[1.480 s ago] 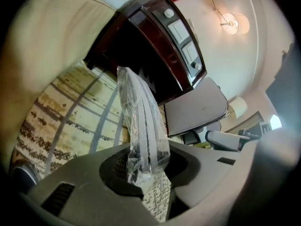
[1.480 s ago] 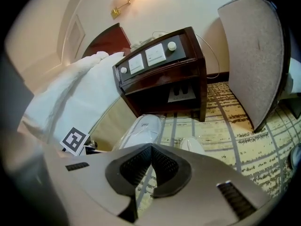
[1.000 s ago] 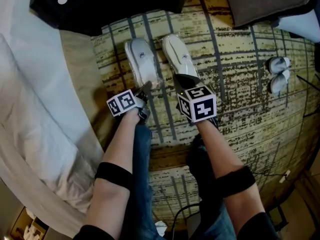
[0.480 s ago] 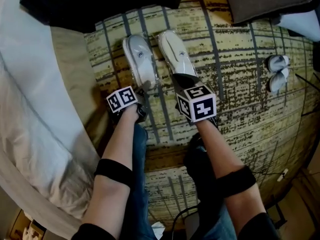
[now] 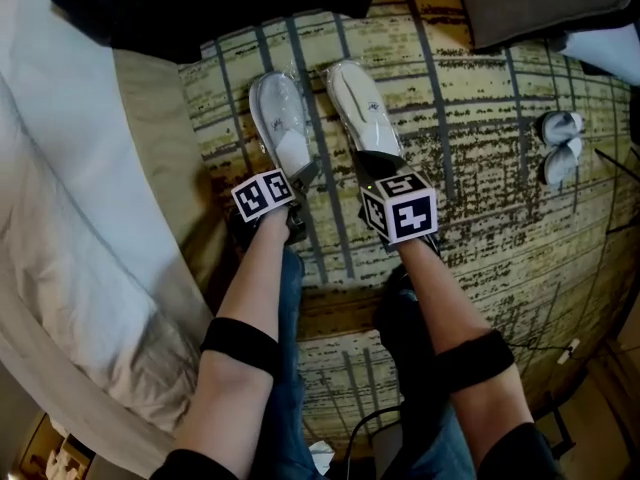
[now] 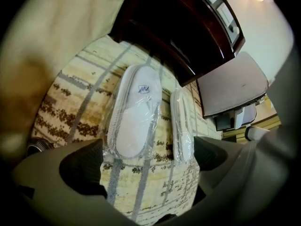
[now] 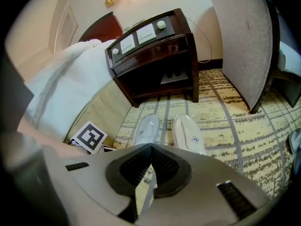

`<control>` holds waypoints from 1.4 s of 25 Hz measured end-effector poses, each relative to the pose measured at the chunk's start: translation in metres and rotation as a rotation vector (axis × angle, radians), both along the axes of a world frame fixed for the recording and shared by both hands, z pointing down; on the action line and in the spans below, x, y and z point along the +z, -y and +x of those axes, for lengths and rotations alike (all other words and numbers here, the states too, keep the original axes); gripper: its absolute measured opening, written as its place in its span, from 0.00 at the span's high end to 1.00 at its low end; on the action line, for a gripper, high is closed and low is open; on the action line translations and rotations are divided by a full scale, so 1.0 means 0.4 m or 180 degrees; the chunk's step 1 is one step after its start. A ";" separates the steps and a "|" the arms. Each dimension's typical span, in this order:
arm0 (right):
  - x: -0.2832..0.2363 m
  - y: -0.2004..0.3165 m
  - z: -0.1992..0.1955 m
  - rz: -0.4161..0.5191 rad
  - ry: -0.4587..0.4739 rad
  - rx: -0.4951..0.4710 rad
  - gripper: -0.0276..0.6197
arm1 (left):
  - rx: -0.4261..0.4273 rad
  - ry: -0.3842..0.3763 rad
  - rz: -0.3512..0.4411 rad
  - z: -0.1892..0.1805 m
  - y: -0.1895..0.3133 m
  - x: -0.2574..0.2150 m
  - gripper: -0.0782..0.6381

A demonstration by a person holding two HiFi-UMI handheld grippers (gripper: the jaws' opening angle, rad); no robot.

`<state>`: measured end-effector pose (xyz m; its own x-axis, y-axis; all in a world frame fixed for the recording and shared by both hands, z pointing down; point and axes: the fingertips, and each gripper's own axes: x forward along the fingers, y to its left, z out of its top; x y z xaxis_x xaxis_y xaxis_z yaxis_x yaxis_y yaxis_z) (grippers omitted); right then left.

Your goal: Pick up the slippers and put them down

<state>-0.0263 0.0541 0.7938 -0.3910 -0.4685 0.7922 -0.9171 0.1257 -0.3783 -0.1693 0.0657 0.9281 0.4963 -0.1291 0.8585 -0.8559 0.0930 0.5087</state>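
Two white slippers in clear plastic wrap lie side by side on the patterned carpet. The left slipper (image 5: 280,120) (image 6: 134,114) lies flat just beyond my left gripper (image 5: 300,176) (image 6: 150,173). That gripper's jaws have just been opening and now stand wide, with only carpet between them. The right slipper (image 5: 360,108) (image 7: 189,133) has its heel under the tips of my right gripper (image 5: 376,164) (image 7: 151,166), which is shut. Whether its tips pinch that slipper's wrap is hidden.
A dark wooden nightstand (image 7: 155,46) stands just beyond the slippers. The bed with its white duvet (image 5: 60,208) runs along the left. An upholstered chair (image 7: 244,41) stands to the right, and another pair of slippers (image 5: 558,148) lies on the carpet at far right.
The left gripper's jaws have opened and let go of the left slipper's heel, and the slipper now rests on the carpet. Both hands have sunk a little.
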 end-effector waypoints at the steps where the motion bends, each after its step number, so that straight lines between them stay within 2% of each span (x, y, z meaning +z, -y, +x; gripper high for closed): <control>1: -0.010 0.000 -0.001 -0.0011 0.0002 0.0010 0.95 | 0.0043 0.0015 0.0012 -0.001 0.001 -0.018 0.05; 5: -0.088 -0.010 -0.002 -0.0045 -0.0005 0.0006 0.95 | 0.0262 -0.0009 0.0116 0.008 0.007 -0.147 0.08; 11: -0.343 -0.045 0.028 -0.0036 0.0020 0.0030 0.95 | 0.0600 0.0173 0.0732 0.024 0.029 -0.498 0.73; 13: -0.449 -0.056 0.043 -0.0003 0.0031 0.0033 0.95 | 0.0598 0.0081 0.0922 0.049 0.036 -0.640 0.89; 17: -0.678 -0.092 0.080 0.0089 0.0035 0.0008 0.95 | 0.0753 -0.0209 0.1210 0.118 0.013 -0.940 0.89; 24: -1.070 -0.157 0.188 0.0412 0.0087 -0.0024 0.95 | 0.0928 -0.0179 0.1681 0.139 -0.060 -1.419 0.89; 28: -1.245 -0.227 0.252 0.0596 0.0128 -0.0064 0.95 | 0.0870 -0.0080 0.1991 0.127 -0.131 -1.650 0.89; 35: -1.457 -0.406 0.336 0.0704 0.0162 -0.0210 0.95 | 0.0519 0.0051 0.2319 0.094 -0.276 -1.962 0.89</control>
